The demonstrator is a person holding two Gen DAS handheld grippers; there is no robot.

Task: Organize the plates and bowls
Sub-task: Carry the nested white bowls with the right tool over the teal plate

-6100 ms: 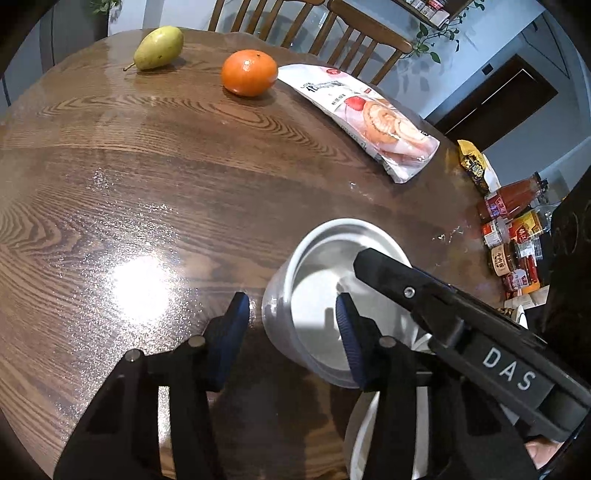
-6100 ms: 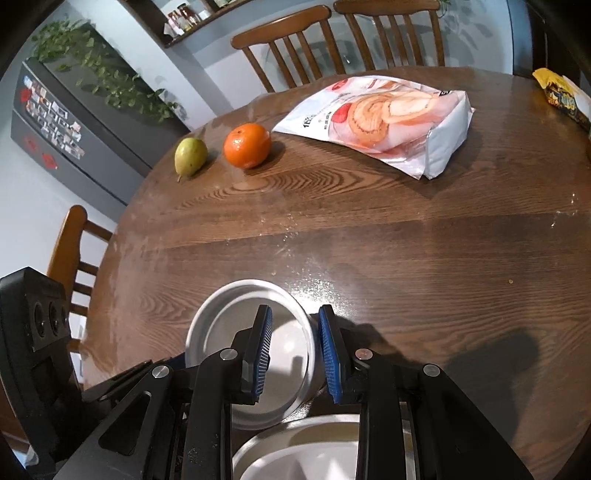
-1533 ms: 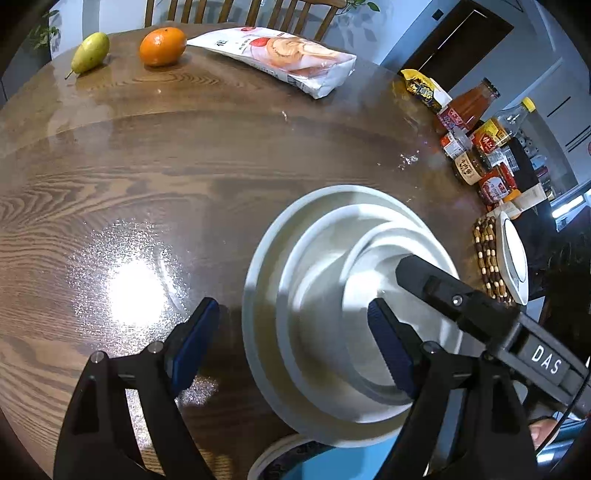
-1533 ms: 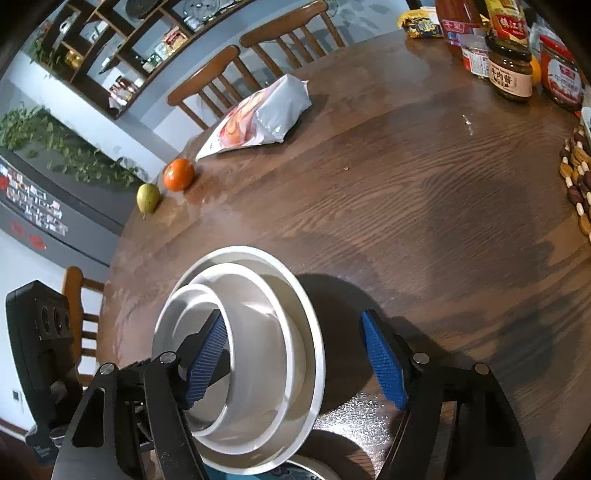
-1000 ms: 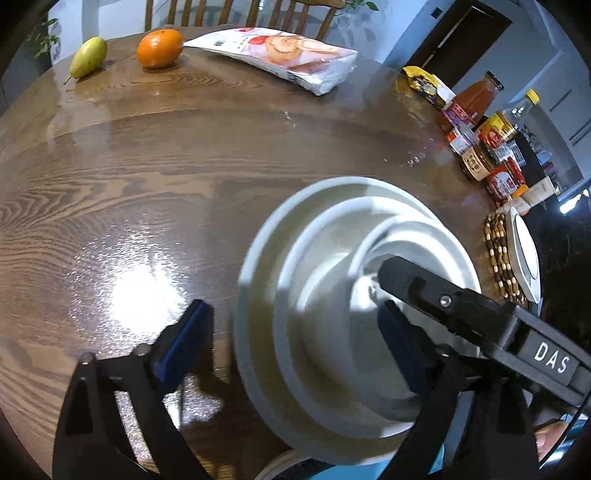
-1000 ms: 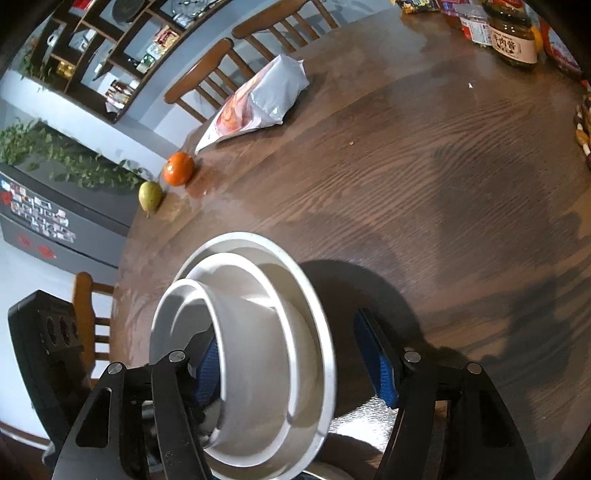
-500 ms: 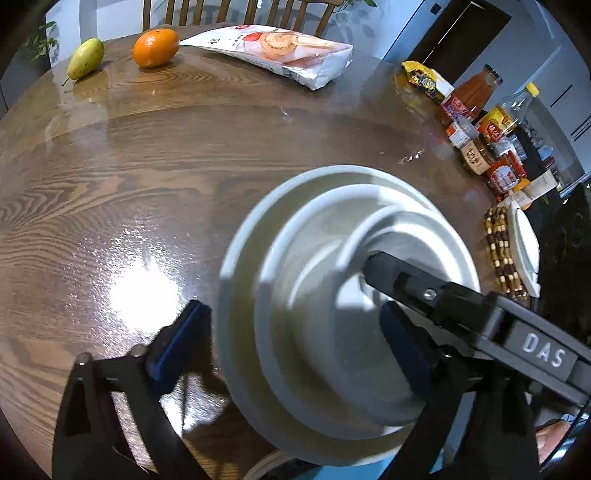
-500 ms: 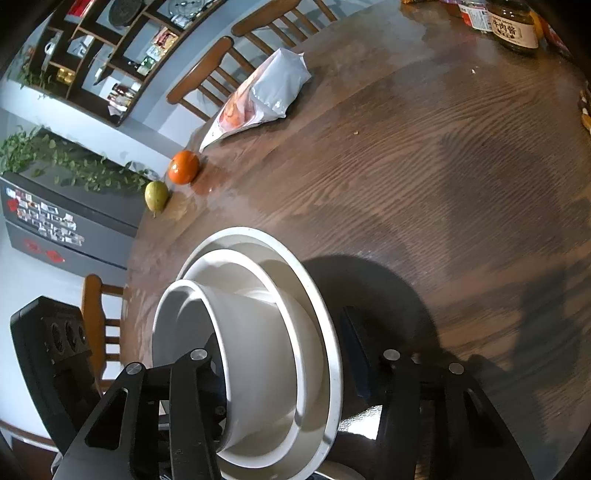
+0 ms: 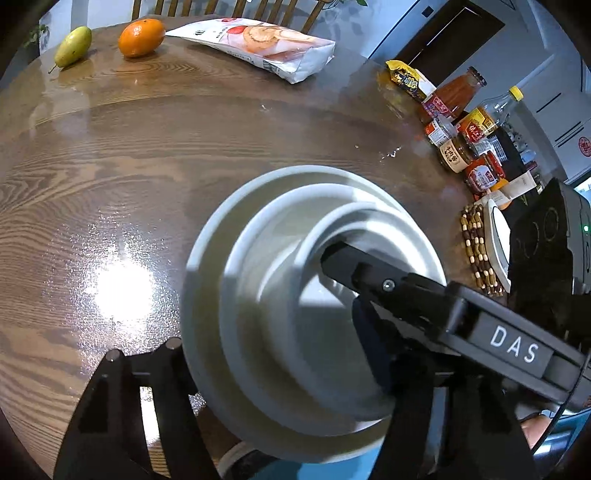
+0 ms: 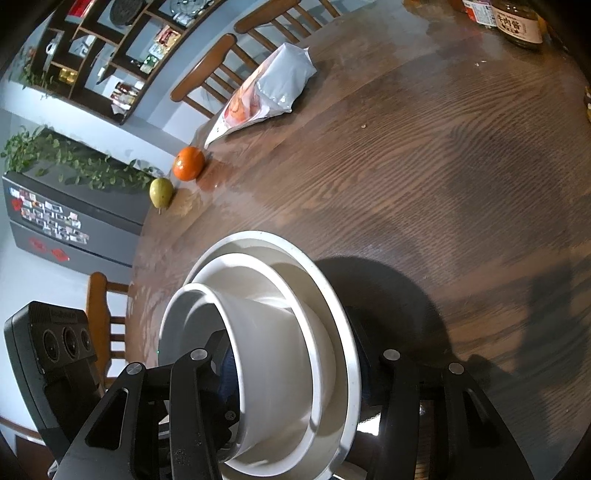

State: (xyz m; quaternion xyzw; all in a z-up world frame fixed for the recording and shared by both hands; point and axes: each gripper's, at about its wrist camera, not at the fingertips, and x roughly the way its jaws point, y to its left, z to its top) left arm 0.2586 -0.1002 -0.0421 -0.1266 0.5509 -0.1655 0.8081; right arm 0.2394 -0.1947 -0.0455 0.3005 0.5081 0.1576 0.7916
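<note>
Nested stack: three white pieces — wide outer plate/shallow bowl, mid bowl, small deep bowl innermost. Stack is tilted, rims facing roughly sideways, looks lifted off the tabletop w/ its shadow on the wood in right wrist view.

Left gripper: fingers spread wide, straddling the stack across the outer rim; pads hidden behind the dishes, contact appears firm but can't confirm fully. Judged clamped on stack.

Right gripper: also spread wide; one finger sits inside the small bowl, other outside the big rim. Pads mostly hidden. Judged gripping the stack wall-to-wall.

Progress (judgement): nesting is done — all three pieces sit one in another. Remaining: carry stack to its resting spot and set down level. Something white and round sits under the stack at the bottom edge of left view, w/ a teal surface; likely target, can't tell for sure. One more white plate lies apart at right edge on a beaded mat; may need adding.

Other items untouched: pear, orange, snack bag, jars/bottles.

Risk: tilt — inner bowl could slide out.
</note>
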